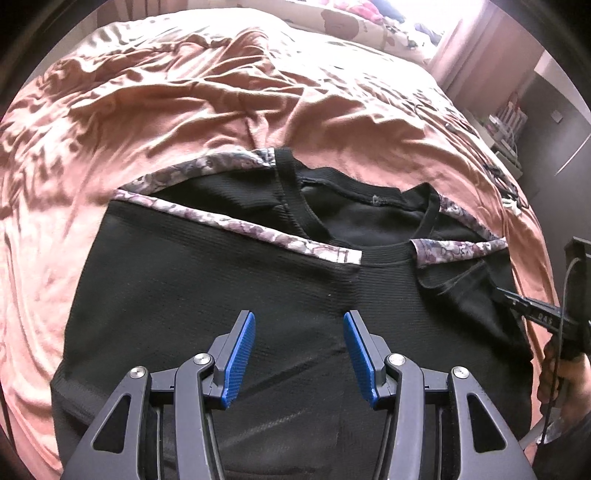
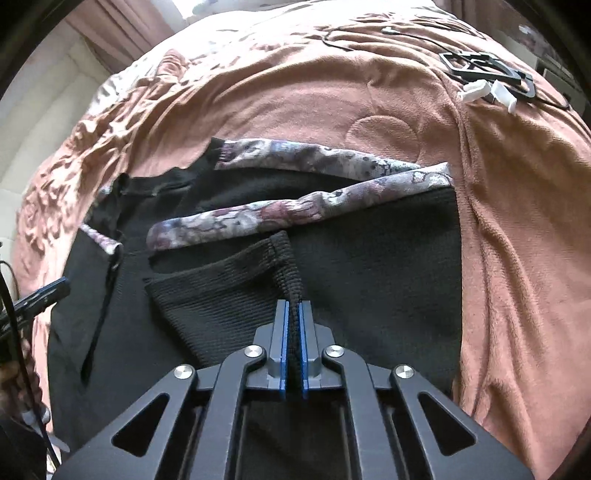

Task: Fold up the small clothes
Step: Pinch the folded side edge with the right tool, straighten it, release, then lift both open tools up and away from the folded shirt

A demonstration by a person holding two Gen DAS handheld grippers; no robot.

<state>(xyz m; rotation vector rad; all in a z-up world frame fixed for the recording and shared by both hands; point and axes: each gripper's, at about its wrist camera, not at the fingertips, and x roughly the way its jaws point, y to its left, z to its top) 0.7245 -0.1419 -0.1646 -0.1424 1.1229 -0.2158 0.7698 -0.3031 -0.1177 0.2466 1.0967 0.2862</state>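
A rumpled salmon-pink bedspread (image 1: 184, 110) is covering the bed. Patterned pillows (image 1: 354, 22) are lying at its far end. On the right, black plastic frames (image 2: 487, 70) and small white pieces (image 2: 491, 92) are resting on the cover, with a thin black cable (image 2: 369, 46) trailing nearby.

A bedroom in a home is showing here. A wide bed is lying beneath both tools, its rumpled salmon-pink bedspread (image 1: 192, 110) spreading ahead of them and off to either side. Beyond the far edge of the bed, well ahead of the left tool, patterned pillows (image 1: 354, 22) are sitting under bright window light, with a pink curtain (image 1: 454, 51) hanging ahead and to its right. Further right, a cluttered shelf (image 1: 506, 122) is standing against a dark wall.
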